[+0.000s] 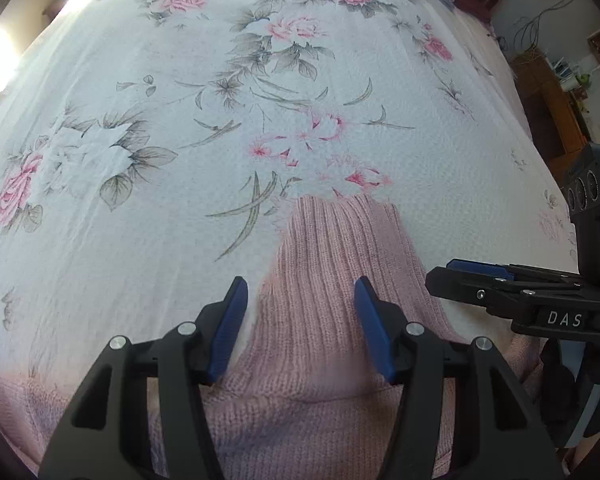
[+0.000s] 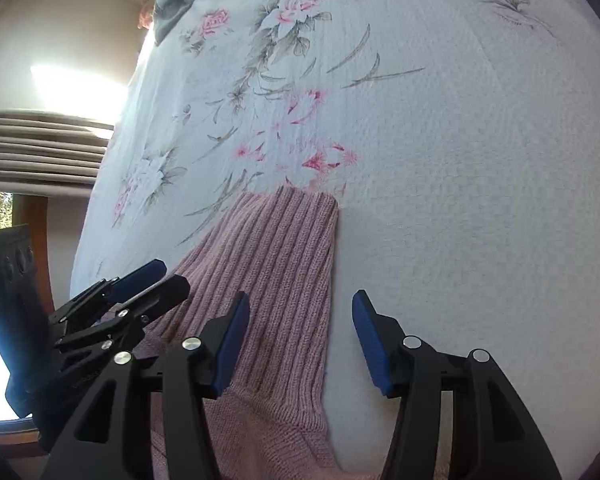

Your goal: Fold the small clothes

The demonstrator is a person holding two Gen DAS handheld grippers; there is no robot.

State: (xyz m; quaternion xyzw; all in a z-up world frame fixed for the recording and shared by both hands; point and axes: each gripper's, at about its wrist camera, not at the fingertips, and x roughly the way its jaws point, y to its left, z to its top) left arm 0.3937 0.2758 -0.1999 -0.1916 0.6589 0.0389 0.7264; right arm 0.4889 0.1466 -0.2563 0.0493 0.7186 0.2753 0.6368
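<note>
Left wrist view shows the left tool (image 1: 298, 312) with its jaws wide apart, hovering just over a pink knit sweater (image 1: 312, 360) that lies on a bed (image 1: 160, 80) with a floral cover. A ribbed part (image 1: 340, 236), a cuff or collar by its look, runs straight ahead of this tool, and the plain knit body spreads under and behind its fingers (image 1: 230, 328). Nothing is gripped.

Right wrist view shows the right tool (image 2: 298, 324) also spread apart and empty. The ribbed strip's right edge (image 2: 330, 280) lies between its jaws, nearer its left finger; ahead of its right finger there is only bare cover. The left tool sits close on the right one's left, low over the knit.

The step in hand looks like taking hold to begin a fold. To do it well, each tool should come down so that one finger slides under the knit edge and the other lands on top, catching the fabric fully before closing, not just a loop of yarn. The two grips should sit well apart across the garment, so the lifted part stays flat and does not bunch. The knit is thick and stretchy, so I would lift low and lay the fold over slowly, keeping edges aligned. How much of the sweater lies behind the tools is hidden.
</note>
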